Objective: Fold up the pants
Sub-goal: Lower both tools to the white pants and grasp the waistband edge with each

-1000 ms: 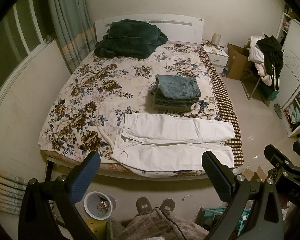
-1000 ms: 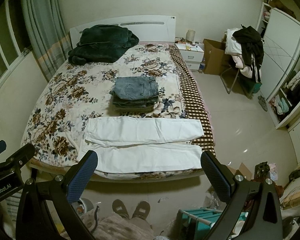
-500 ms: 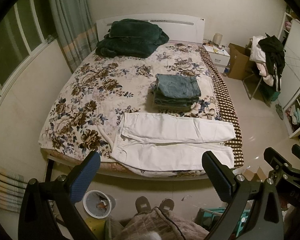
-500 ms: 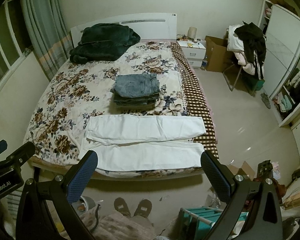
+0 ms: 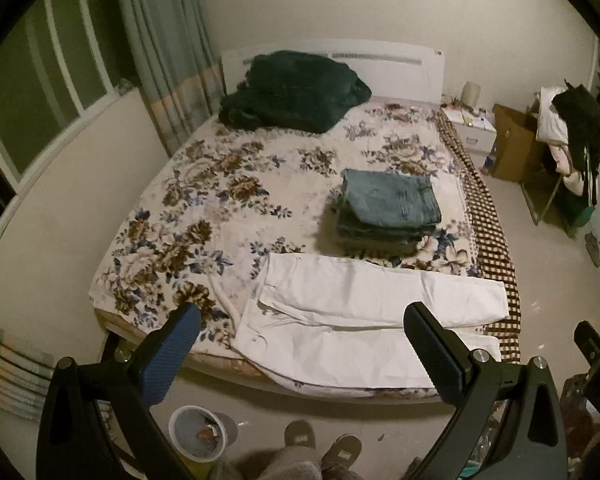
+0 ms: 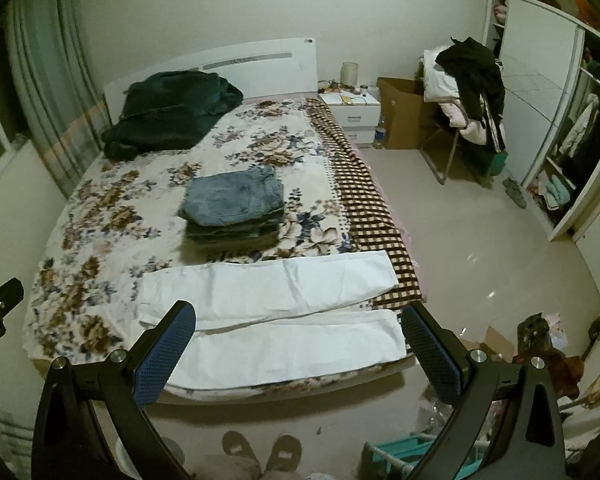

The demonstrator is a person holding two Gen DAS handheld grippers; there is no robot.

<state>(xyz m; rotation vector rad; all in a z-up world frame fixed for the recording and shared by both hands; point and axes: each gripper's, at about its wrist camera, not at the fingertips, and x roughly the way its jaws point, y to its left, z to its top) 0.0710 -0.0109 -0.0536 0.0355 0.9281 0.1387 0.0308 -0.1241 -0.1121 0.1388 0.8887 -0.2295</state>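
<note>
White cotton pants (image 5: 364, 320) (image 6: 276, 312) lie flat along the near edge of the floral-printed bedspread (image 5: 220, 208) (image 6: 100, 216), in the lower middle of both views, legs side by side pointing right. Just beyond them sits a stack of folded blue jeans (image 5: 388, 208) (image 6: 232, 204). A dark green blanket (image 5: 292, 92) is heaped by the headboard. The left gripper (image 5: 300, 356) and right gripper (image 6: 298, 356) hover above the floor, both spread wide and holding nothing, clear of the cloth.
</note>
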